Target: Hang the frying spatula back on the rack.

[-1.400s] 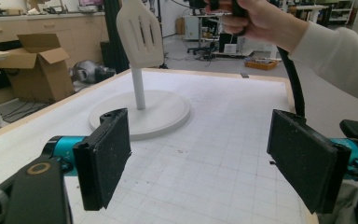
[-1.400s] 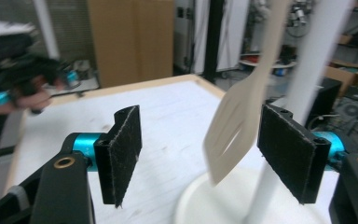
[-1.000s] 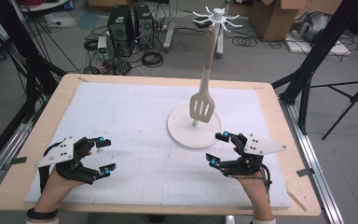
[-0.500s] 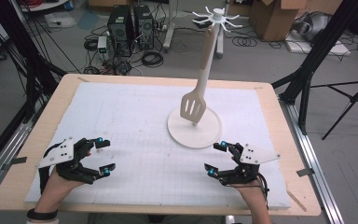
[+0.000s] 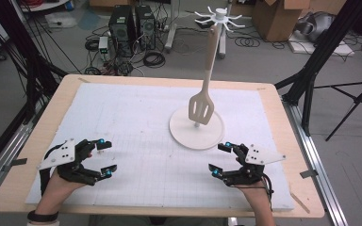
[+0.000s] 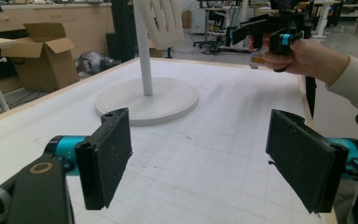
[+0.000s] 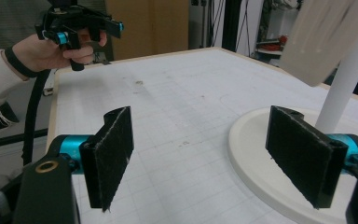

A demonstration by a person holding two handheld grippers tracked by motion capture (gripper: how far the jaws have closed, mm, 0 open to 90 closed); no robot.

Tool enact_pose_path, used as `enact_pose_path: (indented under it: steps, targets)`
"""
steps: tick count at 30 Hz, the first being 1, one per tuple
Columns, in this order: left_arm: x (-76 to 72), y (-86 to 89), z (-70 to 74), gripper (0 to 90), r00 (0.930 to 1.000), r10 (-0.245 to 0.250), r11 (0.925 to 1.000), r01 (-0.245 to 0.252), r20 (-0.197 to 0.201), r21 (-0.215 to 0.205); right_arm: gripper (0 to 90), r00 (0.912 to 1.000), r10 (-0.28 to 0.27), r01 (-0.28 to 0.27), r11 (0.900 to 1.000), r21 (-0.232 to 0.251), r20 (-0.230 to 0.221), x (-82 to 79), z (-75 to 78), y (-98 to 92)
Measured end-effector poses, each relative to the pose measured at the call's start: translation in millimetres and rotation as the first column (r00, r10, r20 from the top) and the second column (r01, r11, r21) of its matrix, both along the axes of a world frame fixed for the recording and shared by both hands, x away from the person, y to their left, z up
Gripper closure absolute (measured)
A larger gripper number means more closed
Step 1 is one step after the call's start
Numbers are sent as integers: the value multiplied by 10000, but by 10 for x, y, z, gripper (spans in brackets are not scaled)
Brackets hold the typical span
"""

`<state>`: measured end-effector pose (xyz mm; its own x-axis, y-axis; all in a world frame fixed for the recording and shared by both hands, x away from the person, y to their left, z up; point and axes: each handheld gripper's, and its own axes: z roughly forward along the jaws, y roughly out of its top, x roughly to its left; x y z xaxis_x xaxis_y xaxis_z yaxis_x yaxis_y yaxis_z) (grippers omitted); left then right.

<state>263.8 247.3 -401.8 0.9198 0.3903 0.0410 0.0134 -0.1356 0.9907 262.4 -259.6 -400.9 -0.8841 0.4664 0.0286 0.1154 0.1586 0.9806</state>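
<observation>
One smooth cream slotted spatula (image 5: 201, 109) hangs from a white stand (image 5: 197, 133) with a round flat base, set right of centre on the gridded white mat (image 5: 122, 136) over the wooden table (image 5: 47, 117). Two grippers rest low near the front edge, well apart: the left gripper (image 5: 103, 157) and the right gripper (image 5: 221, 159), each with jaws spread wide and empty.

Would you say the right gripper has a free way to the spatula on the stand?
Probably yes: the right gripper is open and empty, and only bare mat lies between it and the spatula hanging from the stand.
</observation>
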Motion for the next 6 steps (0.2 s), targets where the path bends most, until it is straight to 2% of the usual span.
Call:
enact_pose_path:
  steps: [2, 6]
  targets:
    - [0, 0, -1, 226, 10000, -42, 10000, 42, -84, 3, 220, 9999, 83, -79, 9997, 241, -136, 9, -1, -18]
    - [4, 3, -2, 225, 9999, 16, 10000, -15, -111, 28, 218, 9997, 21, -14, 9997, 261, -261, 18, -8, -56]
